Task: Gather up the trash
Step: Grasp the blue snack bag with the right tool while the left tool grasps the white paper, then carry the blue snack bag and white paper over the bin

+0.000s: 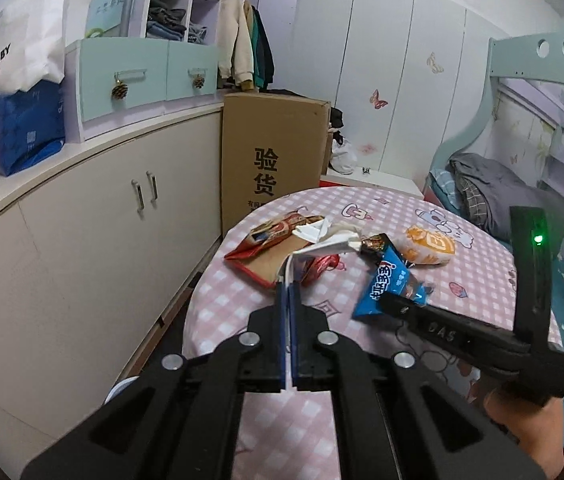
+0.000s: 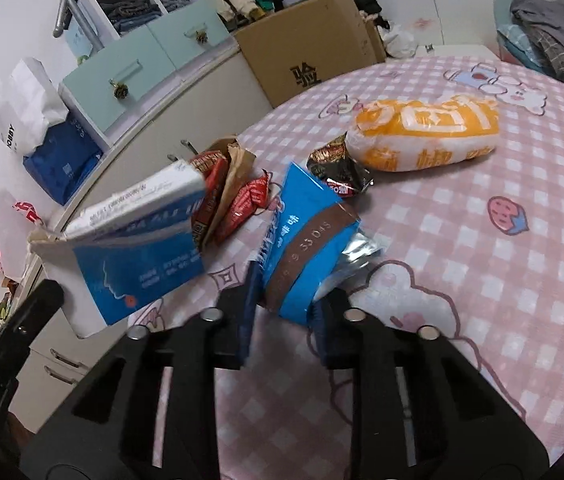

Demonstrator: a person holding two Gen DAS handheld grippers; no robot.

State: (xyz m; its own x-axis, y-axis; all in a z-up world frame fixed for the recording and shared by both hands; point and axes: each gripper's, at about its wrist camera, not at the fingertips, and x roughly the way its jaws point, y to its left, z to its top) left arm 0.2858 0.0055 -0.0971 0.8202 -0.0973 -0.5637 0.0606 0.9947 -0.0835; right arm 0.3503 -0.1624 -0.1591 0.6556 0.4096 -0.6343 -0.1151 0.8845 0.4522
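Note:
Trash lies on a round table with a pink checked cloth (image 1: 242, 300). My left gripper (image 1: 289, 286) is shut on a flattened white and blue carton (image 1: 322, 242), held above the table; the carton shows large at the left of the right wrist view (image 2: 138, 248). My right gripper (image 2: 282, 300) is shut on a blue snack wrapper (image 2: 306, 236), seen in the left wrist view (image 1: 386, 284) lifted over the table. On the cloth lie a red and brown paper bag (image 1: 270, 240), small red wrappers (image 2: 246, 204), a dark wrapper (image 2: 334, 168) and an orange and white bag (image 2: 426, 136).
A cardboard box (image 1: 274, 160) stands behind the table. A long beige cabinet (image 1: 82, 240) runs along the left wall, with pale blue drawers (image 1: 142, 76) and a blue pack (image 1: 22, 128) on top. A bunk bed (image 1: 522, 160) stands at the right.

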